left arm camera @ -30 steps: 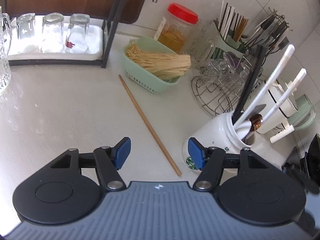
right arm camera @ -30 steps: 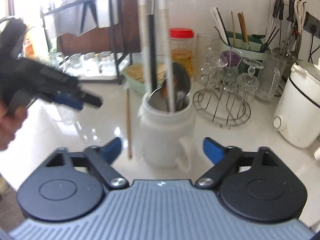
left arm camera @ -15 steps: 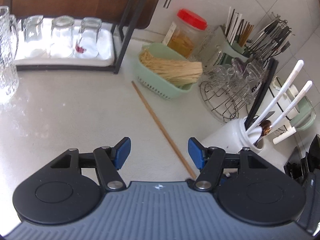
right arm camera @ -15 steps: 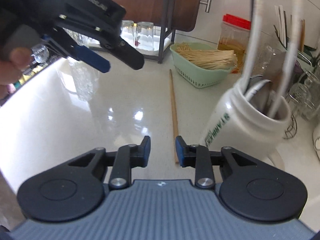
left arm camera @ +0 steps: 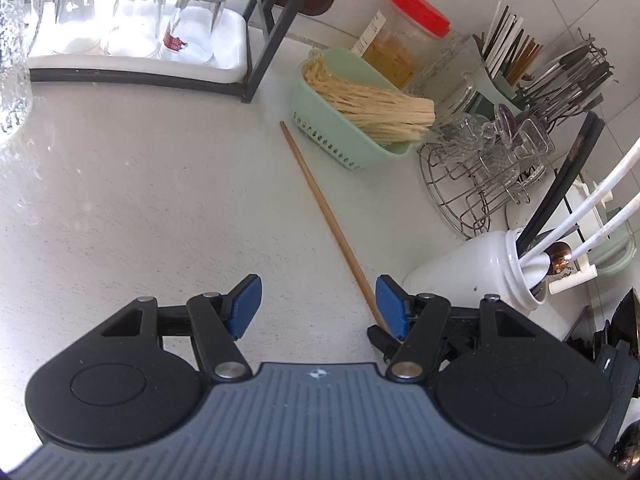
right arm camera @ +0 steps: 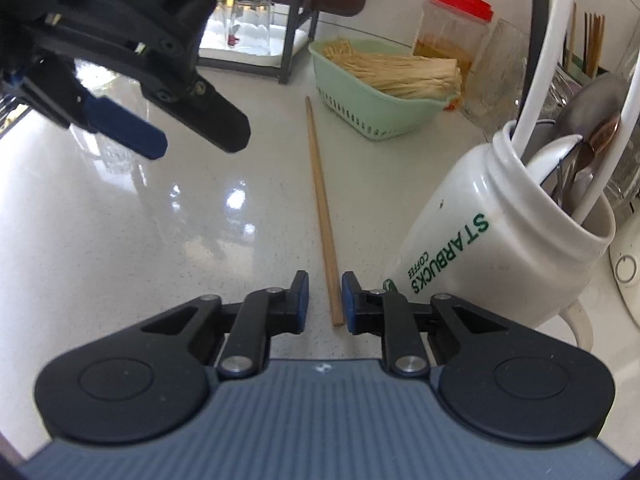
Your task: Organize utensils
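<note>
- The right gripper [right arm camera: 323, 300] is held low over the counter [right arm camera: 160, 248]. Its jaws are drawn narrow, with the near end of the wooden chopstick [right arm camera: 320, 200] seen between the pads. Whether the pads already press on it cannot be told.
- The chopstick is laid flat on the middle of the counter, alone. Its far end is pointed toward the back edge and lies just beside the green basket [right arm camera: 372, 120].
- The left gripper [left arm camera: 318, 304] is kept above the counter with its jaws wide, and nothing is held in them.
- Just to the right of the chopstick stands the white mug [right arm camera: 480, 240]. It is already filled with white-handled utensils [right arm camera: 536, 92] and some spoons.
- Farther back, near the back edge, a red-lidded jar [right arm camera: 452, 28] and a rack with glasses [left arm camera: 136, 12] are seen.
- Most of the task is judged to be done, since only this one chopstick is left loose. It must probably still be lifted and put into a holder.
</note>
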A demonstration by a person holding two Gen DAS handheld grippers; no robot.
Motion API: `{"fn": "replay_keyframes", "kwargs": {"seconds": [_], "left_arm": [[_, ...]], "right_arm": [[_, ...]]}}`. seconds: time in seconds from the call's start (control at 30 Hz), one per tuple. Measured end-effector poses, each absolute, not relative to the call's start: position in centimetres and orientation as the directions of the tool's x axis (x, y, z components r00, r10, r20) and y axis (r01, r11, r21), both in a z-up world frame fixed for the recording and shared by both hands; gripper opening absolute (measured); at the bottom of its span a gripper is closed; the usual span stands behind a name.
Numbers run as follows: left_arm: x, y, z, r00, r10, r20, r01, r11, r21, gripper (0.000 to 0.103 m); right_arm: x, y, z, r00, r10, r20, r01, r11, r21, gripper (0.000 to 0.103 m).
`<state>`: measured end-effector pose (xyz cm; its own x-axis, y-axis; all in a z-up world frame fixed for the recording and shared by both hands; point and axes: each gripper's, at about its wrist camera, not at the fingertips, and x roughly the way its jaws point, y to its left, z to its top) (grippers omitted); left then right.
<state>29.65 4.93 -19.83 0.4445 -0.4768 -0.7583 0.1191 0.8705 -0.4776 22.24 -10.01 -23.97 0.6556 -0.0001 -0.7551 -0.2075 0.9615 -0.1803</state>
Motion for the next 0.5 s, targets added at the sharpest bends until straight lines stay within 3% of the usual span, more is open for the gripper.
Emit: {"fn": "replay_keyframes", "kwargs": {"seconds": [0.07, 0.23, 0.5], "left_arm": [[29.7, 4.7, -20.0, 0.437, -0.471, -0.766, 0.115, 0.874, -0.471, 0.068], [30.2, 3.7, -20.7, 0.406, -0.457, -0.791, 0.088, 0.881, -0.464, 0.067], [30.4, 2.7, -21.9, 0.387, -0.426, -0.818, 0.052, 0.895, -0.442, 0.052]], "right_arm": [[22.6, -10.6, -23.8, 0.638, 0.012, -0.77, -0.184, 0.973, -0.137, 0.009], [22.3, -11.5, -23.2, 0.609, 0.075, -0.79, -0.203, 0.977, -0.064, 0.009], [20.1, -11.7, -22.0, 0.561, 0.153, -0.814, -0.234, 0.972, 0.021, 0.008]]}}
